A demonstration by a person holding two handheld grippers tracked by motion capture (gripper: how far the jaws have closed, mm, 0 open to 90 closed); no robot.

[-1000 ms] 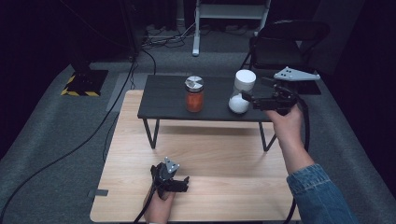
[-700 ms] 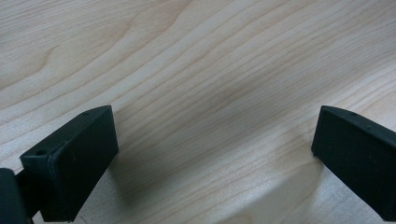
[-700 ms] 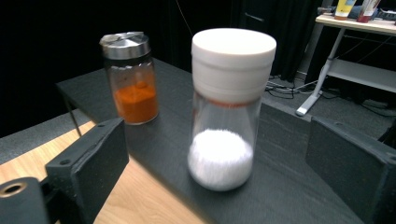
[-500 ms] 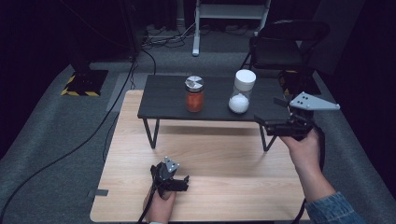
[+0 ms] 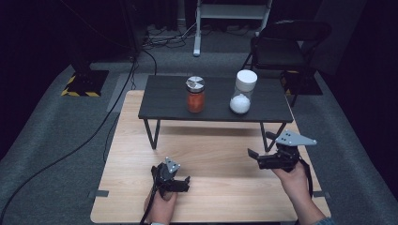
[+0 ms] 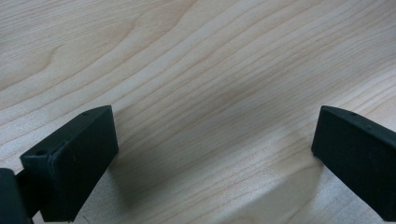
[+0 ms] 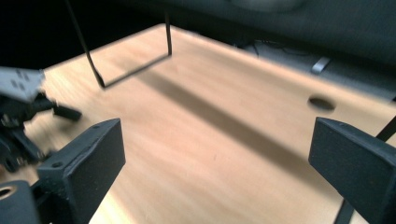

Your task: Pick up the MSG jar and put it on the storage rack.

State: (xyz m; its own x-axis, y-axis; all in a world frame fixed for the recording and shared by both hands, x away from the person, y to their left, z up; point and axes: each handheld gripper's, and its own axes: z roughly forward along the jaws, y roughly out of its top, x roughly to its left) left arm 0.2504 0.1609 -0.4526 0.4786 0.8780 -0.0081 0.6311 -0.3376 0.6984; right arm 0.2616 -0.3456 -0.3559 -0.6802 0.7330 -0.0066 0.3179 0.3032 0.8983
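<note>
On the dark shelf [image 5: 169,101] standing at the far part of the tabletop [image 5: 220,164], the white-lidded jar [image 5: 243,92] holding white powder sits toward the shelf's right end, with the orange-filled jar [image 5: 195,94] near the shelf's middle. The right hand-held gripper [image 5: 256,157] hangs in front of the shelf, beside its right leg, well apart from the white-lidded jar; its jaws have just been opening and stand wide with nothing between them. The left hand-held gripper [image 5: 184,183] lies in front of the shelf too, jaws wide and empty.
</note>
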